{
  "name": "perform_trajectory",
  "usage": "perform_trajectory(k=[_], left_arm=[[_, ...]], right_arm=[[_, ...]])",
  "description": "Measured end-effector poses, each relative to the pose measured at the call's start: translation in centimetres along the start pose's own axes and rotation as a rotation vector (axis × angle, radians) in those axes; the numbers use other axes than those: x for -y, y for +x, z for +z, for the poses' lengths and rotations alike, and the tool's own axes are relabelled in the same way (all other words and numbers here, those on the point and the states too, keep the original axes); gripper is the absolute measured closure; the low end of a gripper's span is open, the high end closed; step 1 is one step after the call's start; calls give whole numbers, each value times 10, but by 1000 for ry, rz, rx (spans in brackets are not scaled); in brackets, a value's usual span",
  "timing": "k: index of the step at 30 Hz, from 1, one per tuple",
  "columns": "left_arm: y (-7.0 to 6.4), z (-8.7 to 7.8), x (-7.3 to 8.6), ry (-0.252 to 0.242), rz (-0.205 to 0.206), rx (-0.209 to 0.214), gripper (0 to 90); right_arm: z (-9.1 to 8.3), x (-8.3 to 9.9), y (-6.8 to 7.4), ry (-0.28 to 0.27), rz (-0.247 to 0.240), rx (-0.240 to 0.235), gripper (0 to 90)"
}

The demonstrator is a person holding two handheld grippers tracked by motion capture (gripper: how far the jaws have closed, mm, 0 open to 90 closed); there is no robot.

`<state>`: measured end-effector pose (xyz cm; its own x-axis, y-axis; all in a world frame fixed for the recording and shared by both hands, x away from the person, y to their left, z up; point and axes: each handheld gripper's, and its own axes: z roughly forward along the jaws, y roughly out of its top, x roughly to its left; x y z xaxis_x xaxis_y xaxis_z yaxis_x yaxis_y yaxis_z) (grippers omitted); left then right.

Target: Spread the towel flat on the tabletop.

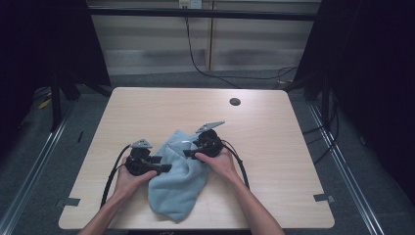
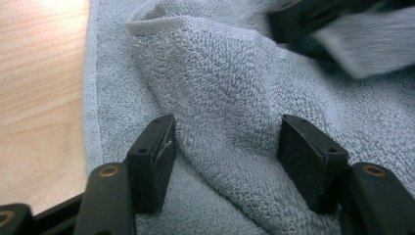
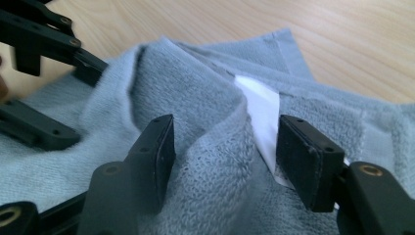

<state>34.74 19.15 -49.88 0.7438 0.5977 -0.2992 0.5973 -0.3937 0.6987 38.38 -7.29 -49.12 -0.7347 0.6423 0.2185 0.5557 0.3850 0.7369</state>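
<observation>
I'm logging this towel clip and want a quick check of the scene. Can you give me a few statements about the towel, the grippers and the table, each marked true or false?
1. The towel is light blue-grey. True.
2. The towel lies flat and smooth. False: it is bunched, with raised folds.
3. The left gripper has its jaws apart around a ridge of towel. True.
4. A white label shows beside the right gripper. True.
5. The table is black metal. False: it is light wood.

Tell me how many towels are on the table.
1: a light blue towel lies crumpled near the table's front edge, between the left gripper and right gripper. Its folds could hide something smaller.
</observation>
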Motion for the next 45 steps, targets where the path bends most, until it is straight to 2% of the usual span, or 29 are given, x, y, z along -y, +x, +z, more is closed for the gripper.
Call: perform_trajectory(k=[2,3,4,6,7,8,9,11,14,15,17,19,20,23,26,27,28,29,33,34,35,36,37,38,39,40,42,44,45], left_arm=[[-1,0,0,5,15,-3,420],[-2,0,0,6,26,10,476],[-4,0,0,13,51,22,567],[-6,0,0,10,62,28,661],[-9,-1,0,6,82,29,702],[-9,-1,0,6,82,29,733],[-11,-1,0,-3,93,17,733],[-14,-3,0,-25,96,0,776],[-12,-12,-2,-76,57,14,786],[-11,-14,-2,-89,51,18,790],[-10,-23,-1,-118,44,18,792],[-9,-31,-1,-149,38,20,795],[-8,-40,-2,-182,24,18,796],[-5,-49,-3,-216,11,17,798],[-1,-63,-6,-263,-1,-1,802],[2,-68,-7,-292,-20,11,802],[4,-75,-12,-318,-21,21,803],[4,-75,-12,-318,-21,21,804],[-3,-86,-40,-372,11,-17,806],[-2,-96,-59,-407,16,-31,806],[-2,-96,-59,-407,16,-31,806],[-3,-108,-79,-440,29,-52,807],[-3,-108,-79,-440,29,-52,807],[-6,-121,-98,-466,46,-78,807],[-6,-121,-98,-466,46,-78,807],[-8,-126,-108,-484,52,-88,807],[-13,-142,-132,-529,74,-124,807],[-15,-148,-138,-545,85,-131,807],[-22,-158,-147,-584,104,-142,808]], right_arm=[[1,2,-2,-3,13,-17,392],[2,3,-3,-13,23,-22,411],[3,5,-1,-14,0,-15,444],[3,5,0,-7,-13,-6,471],[2,5,5,13,-52,6,603],[2,5,5,13,-52,6,603],[3,5,7,21,-68,7,662],[-2,3,9,31,-67,22,848],[-8,2,5,16,-49,31,859],[-15,1,3,-8,-41,54,860],[-21,0,1,-23,-34,56,860],[-43,-6,-5,-79,-19,84,862],[-50,-7,-7,-95,-19,97,863],[-65,-10,-11,-119,-11,124,863],[-94,-13,-21,-179,20,191,864],[-94,-13,-21,-179,20,191,864],[-110,-17,-27,-226,42,186,864],[-110,-17,-27,-226,42,186,864],[-126,-42,-23,-258,7,235,865],[-135,-57,-23,-297,8,243,865],[-135,-57,-23,-297,8,243,865],[-149,-77,-23,-345,6,255,864],[-149,-77,-23,-345,6,255,864],[-160,-96,-21,-375,-8,280,864],[-160,-96,-21,-375,-8,280,864],[-169,-111,-18,-409,-10,296,864],[-180,-127,-16,-444,-24,312,864],[-185,-133,-14,-462,-28,320,864],[-195,-144,-10,-507,-43,326,864]])
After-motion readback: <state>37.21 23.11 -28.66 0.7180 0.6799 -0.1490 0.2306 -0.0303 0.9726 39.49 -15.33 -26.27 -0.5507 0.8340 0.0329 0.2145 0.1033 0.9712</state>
